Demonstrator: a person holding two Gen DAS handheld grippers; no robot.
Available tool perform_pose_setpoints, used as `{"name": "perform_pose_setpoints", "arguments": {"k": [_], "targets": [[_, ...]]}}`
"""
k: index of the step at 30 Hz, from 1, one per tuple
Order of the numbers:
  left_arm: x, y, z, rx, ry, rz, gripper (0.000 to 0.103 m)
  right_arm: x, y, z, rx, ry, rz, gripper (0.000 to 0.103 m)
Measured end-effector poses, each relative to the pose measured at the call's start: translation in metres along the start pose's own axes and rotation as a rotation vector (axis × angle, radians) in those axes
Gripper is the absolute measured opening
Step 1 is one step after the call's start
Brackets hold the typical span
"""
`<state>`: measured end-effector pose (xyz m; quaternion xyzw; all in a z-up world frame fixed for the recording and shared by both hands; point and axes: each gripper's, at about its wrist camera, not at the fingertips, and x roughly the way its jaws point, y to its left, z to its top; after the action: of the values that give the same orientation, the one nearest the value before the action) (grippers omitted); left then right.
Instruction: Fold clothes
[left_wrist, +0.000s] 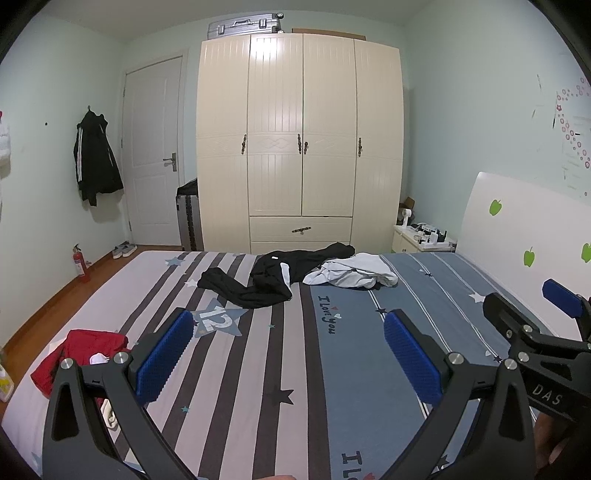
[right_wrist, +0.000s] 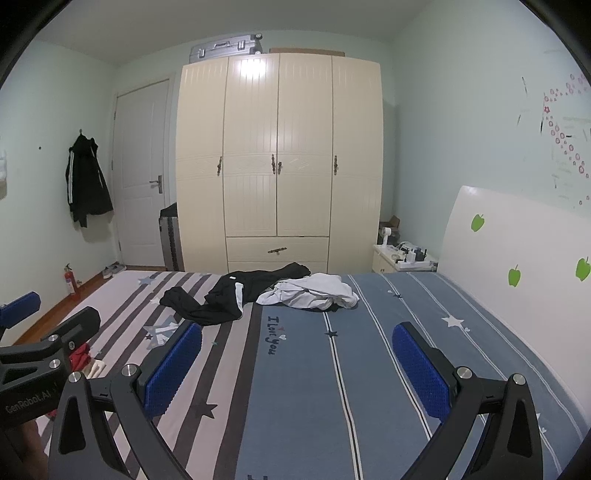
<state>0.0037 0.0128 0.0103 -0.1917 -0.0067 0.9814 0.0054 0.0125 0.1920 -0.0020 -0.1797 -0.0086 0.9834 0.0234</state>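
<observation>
A crumpled black garment (left_wrist: 269, 278) (right_wrist: 229, 295) lies at the far side of the striped bed (left_wrist: 332, 387) (right_wrist: 369, 369). A rumpled white garment (left_wrist: 354, 275) (right_wrist: 314, 291) lies beside it on the right, touching it. A red garment (left_wrist: 85, 350) (right_wrist: 79, 357) sits at the bed's near left edge. My left gripper (left_wrist: 288, 356) hovers open over the near part of the bed, nothing between its blue pads. My right gripper (right_wrist: 295, 373) is open too, just to the right of the left one, and holds nothing. Both are well short of the black and white clothes.
A cream wardrobe (left_wrist: 299, 140) stands behind the bed, a suitcase (left_wrist: 243, 26) on top. A white headboard (left_wrist: 524, 236) runs along the right, with a nightstand (left_wrist: 421, 240) beyond it. A black jacket (left_wrist: 96, 162) hangs on the left wall near a door (left_wrist: 151, 155). A fire extinguisher (left_wrist: 81, 264) stands on the wooden floor.
</observation>
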Motion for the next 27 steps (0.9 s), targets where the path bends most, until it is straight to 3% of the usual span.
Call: {"name": "perform_pose_setpoints", "arguments": {"k": [27], "targets": [[-0.0023,0.0028,-0.0012,-0.012,-0.007,-0.008,0.102,-0.004,0.0046,-0.0003,-0.01,-0.008,-0.002,0.102]]}}
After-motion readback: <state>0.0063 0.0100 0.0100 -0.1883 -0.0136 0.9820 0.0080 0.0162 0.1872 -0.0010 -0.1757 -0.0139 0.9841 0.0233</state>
